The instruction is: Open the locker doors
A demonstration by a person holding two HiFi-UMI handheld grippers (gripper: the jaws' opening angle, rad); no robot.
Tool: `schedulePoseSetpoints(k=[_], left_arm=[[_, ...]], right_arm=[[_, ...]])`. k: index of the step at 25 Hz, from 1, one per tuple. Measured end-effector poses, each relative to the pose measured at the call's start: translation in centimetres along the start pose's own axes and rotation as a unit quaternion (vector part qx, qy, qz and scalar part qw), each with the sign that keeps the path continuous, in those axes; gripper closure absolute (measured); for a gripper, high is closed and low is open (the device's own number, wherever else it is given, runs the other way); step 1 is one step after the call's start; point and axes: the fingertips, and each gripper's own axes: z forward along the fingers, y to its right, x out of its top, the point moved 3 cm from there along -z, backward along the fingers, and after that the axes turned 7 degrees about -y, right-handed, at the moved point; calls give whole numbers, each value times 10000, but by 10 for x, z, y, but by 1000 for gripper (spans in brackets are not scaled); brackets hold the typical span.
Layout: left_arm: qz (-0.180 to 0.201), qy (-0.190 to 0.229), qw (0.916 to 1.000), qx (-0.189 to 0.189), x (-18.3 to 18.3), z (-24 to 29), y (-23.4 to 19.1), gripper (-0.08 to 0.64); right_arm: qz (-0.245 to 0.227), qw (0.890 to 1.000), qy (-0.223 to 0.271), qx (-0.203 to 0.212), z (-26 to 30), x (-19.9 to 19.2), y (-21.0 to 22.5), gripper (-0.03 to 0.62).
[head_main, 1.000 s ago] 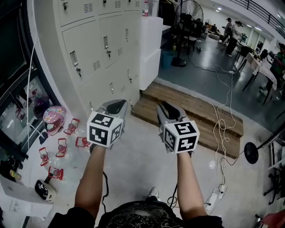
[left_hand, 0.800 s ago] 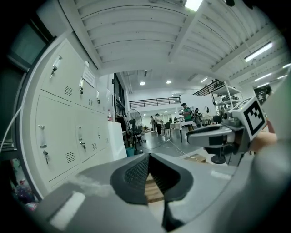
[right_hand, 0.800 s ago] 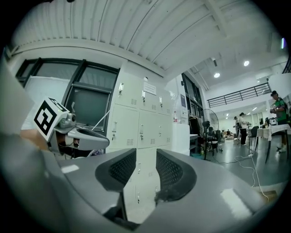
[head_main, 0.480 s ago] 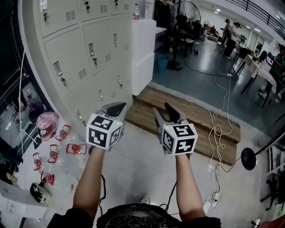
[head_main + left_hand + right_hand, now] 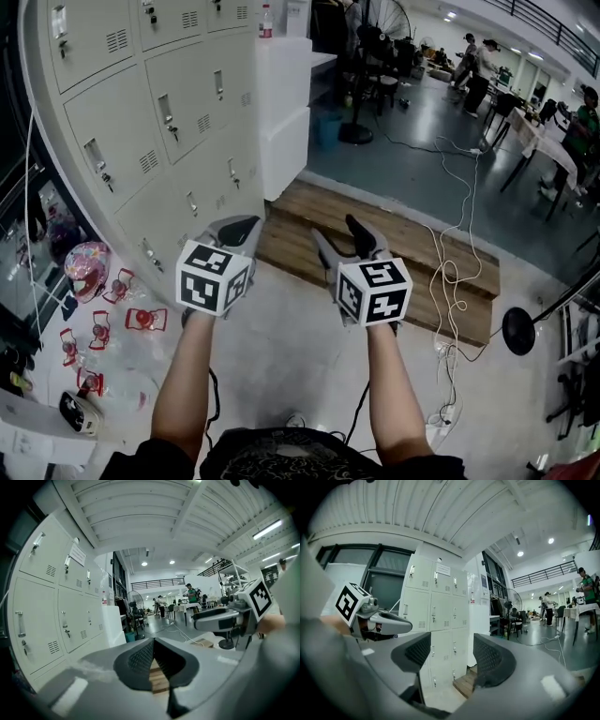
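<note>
A bank of pale grey lockers [image 5: 141, 122] rises at the left, every door in view closed, each with a small handle and vent. The lockers [image 5: 440, 616] stand straight ahead in the right gripper view, a little way off. The lockers [image 5: 47, 606] fill the left of the left gripper view. My left gripper [image 5: 246, 223] is held out at waist height, shut on nothing, its pads meeting [image 5: 153, 640]. My right gripper [image 5: 336, 228] beside it is opening, and nothing is between its pads [image 5: 451, 651]. Neither gripper touches a locker.
A white cabinet [image 5: 281, 94] adjoins the lockers. Behind the grippers lies a low wooden platform [image 5: 394, 239], with white cables [image 5: 450, 281] trailing over it. A pink helmet [image 5: 84, 258] and small red items [image 5: 141, 319] lie on the floor at the left. A floor fan [image 5: 380, 23] and people stand farther back.
The right gripper's jaws have spread apart. The lockers have slid left and lower in the head view. Both grippers keep about the same place in it.
</note>
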Motion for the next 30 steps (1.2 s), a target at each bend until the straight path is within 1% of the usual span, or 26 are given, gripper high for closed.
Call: schedulePoseSetpoints(k=[3,8,18,26,30], left_arm=[[-41,5,10000,-12,4,9,5,558],[-1,12,10000,-16,10,22,9,557],[0,-14,10000,-93,15,55,0,557],[34,51,9998,-168,20,89,-29,558],[36,70,9998,-182,21,109,-53,557]], right_arm=[[-8,10000,-4,-10,-1,-1,11,308],[7,10000,9,-65,-2,-1,26,304],[37,9998,-63,-181,14,-6,50,299],[6,9995,-57,-318,51,-1,66,298],[-5,9993,-52,-363,79,4,73,295]])
